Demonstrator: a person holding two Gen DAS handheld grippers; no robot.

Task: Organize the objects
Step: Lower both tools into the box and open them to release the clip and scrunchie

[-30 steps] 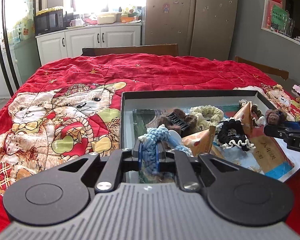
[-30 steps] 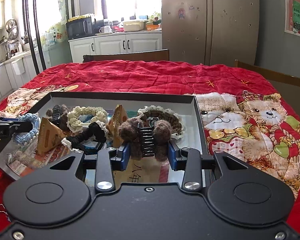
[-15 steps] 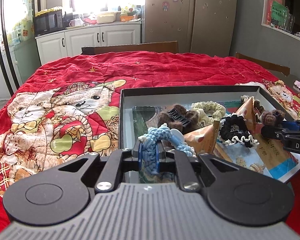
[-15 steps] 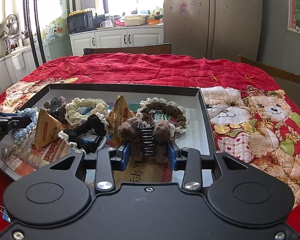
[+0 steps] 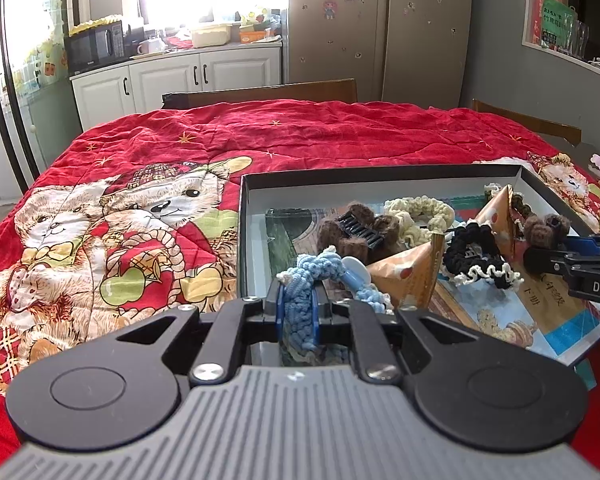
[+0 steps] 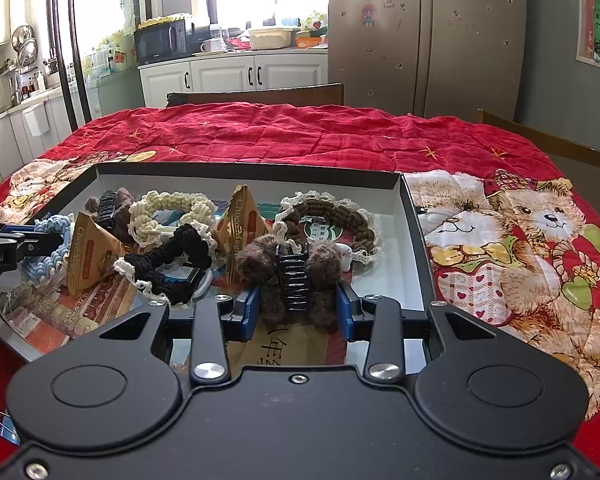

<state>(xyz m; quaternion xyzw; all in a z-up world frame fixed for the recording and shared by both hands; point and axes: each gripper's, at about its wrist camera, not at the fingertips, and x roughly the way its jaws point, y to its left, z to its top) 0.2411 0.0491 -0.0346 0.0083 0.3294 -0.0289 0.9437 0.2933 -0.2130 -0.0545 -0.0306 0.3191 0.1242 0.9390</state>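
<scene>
Box (image 6: pixel 414 236) sits ahead of both tongs on the red bear quilt (image 5: pixel 148 184) covering the surface — its view has shifted a little across the last second in both cameras, rim and contents sliding slightly in frame, but nothing inside has been rearranged.

Left tongs (image 5: pixel 298 308) – clenched on the blue crochet scrunchie (image 5: pixel 320 272), same grip as a second ago, loop draped just beyond the tips over the box's near-left corner.

Right tongs (image 6: pixel 296 306) – grasping the brown fuzzy claw clip (image 6: pixel 290 268), pads on both pom-pom sides, unchanged; clip hangs over the near edge of the box.

Past the tips in the box: brown scrunchie (image 6: pixel 336 216), cream scrunchie (image 6: pixel 172 206), black scrunchie (image 6: pixel 176 256), a second fuzzy clip (image 5: pixel 360 228), two orange triangular packets (image 6: pixel 90 248).

So the net change is small — both items are secured, neither placed. My read: grasp step done on both sides, the sort itself is barely begun. Destination not visible.
</scene>
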